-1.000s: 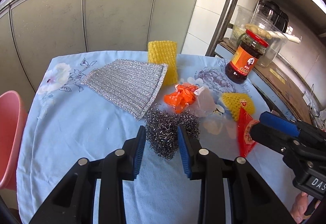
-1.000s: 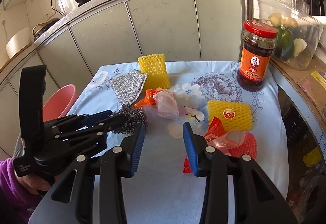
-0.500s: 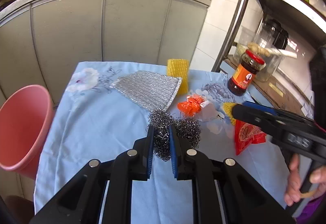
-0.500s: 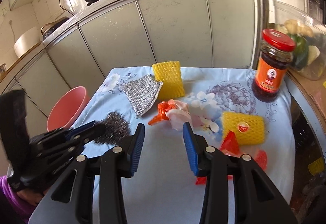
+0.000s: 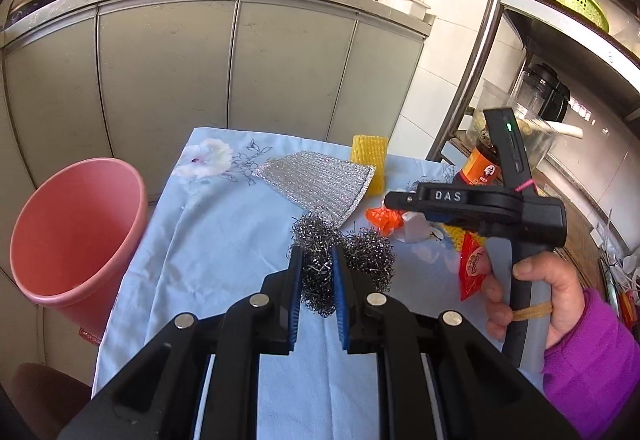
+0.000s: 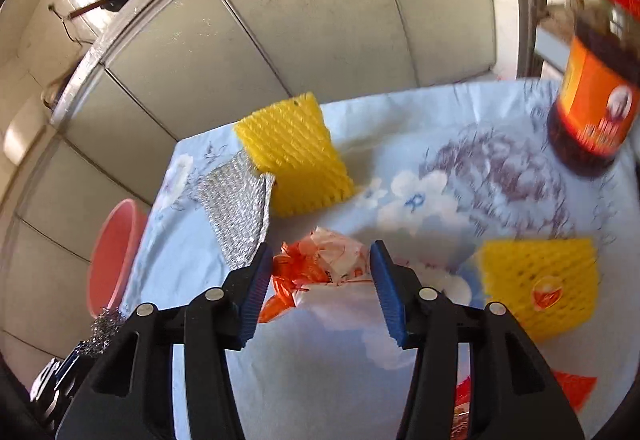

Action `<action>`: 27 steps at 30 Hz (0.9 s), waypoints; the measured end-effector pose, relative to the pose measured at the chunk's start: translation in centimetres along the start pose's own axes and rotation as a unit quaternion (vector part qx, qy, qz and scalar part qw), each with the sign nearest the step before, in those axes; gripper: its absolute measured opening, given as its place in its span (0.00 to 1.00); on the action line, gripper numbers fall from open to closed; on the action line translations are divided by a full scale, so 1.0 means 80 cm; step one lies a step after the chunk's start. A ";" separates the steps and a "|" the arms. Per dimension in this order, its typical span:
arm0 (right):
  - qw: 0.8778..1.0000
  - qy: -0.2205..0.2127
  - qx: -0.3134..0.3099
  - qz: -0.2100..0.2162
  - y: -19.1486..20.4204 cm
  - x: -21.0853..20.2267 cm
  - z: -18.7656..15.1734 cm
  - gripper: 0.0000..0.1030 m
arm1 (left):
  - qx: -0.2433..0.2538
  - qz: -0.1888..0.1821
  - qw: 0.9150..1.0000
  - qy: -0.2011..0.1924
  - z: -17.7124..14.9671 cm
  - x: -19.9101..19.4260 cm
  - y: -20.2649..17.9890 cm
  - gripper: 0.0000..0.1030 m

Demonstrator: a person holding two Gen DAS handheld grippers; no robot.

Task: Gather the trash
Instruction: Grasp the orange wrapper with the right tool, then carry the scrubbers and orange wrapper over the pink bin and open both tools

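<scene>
Left gripper: our left gripper [image 5: 315,282] pinches the tangled grey steel-wool scourer [image 5: 320,268] between its blue pads, and we judge it lifted above the pale blue floral tablecloth [image 5: 208,236].

Right gripper: our right gripper [image 6: 318,292] is spread wide, its jaws on either side of the crumpled orange-and-clear plastic wrapper [image 6: 320,264], not yet closed on it.

Bin: the pink plastic bucket [image 5: 76,240] stands off the table's left edge, mouth tilted towards us, well apart from the scourer.

Other trash: a flat silver mesh cloth [image 5: 320,184], a yellow foam fruit net [image 6: 294,154] beside it, a second yellow net with a sticker [image 6: 540,280], and a red snack packet [image 5: 472,268] near the right-hand side.

Not trash: we judge the dark sauce jar with the orange label [image 6: 592,108] should stay put.

Doing it well: we carry the scourer squarely over the bucket's mouth before letting go, since loose wire strands may snag on the pads. On the right, we lower until the pads bracket the wrapper's bulk, then close gently; thin film slips out easily.
</scene>
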State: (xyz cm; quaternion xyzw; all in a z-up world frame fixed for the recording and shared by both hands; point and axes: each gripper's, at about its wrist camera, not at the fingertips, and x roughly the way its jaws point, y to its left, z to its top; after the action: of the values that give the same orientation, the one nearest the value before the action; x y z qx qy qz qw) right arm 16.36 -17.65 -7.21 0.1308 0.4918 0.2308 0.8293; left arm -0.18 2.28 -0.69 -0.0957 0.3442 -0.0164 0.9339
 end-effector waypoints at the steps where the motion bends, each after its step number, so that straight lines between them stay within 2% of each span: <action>1: 1.000 -0.001 -0.004 0.003 0.001 -0.002 -0.005 0.50 | 0.001 0.000 1.000 -0.001 0.000 -0.001 -0.001 0.13; 3: 1.000 -0.007 -0.022 0.001 0.005 -0.009 -0.017 0.45 | 0.001 0.000 1.000 0.000 0.000 -0.001 -0.004 0.13; 4: 1.000 -0.009 -0.028 -0.001 0.008 -0.013 -0.023 0.33 | 0.000 -0.002 1.000 0.001 0.000 -0.001 -0.006 0.13; 11: 0.998 -0.039 -0.046 0.005 0.022 -0.057 -0.056 0.32 | 0.004 -0.002 1.000 -0.013 0.002 -0.014 -0.021 0.13; 18: 0.993 -0.091 -0.077 0.004 0.054 -0.126 -0.094 0.32 | 0.015 0.024 0.999 -0.045 -0.002 -0.039 -0.036 0.13; 23: 0.988 -0.122 -0.097 -0.011 0.059 -0.166 -0.128 0.32 | 0.022 0.032 0.998 -0.045 -0.007 -0.048 -0.045 0.13; 27: 0.986 -0.137 -0.096 -0.013 0.066 -0.177 -0.141 0.32 | 0.037 0.025 0.998 -0.047 -0.014 -0.059 -0.046 0.13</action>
State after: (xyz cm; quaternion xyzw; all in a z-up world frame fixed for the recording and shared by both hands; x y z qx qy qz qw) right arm -0.68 -20.49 0.42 0.0749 0.3510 0.2464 0.9003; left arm -4.40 -1.03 2.20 -0.0528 0.3014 -0.0010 0.9520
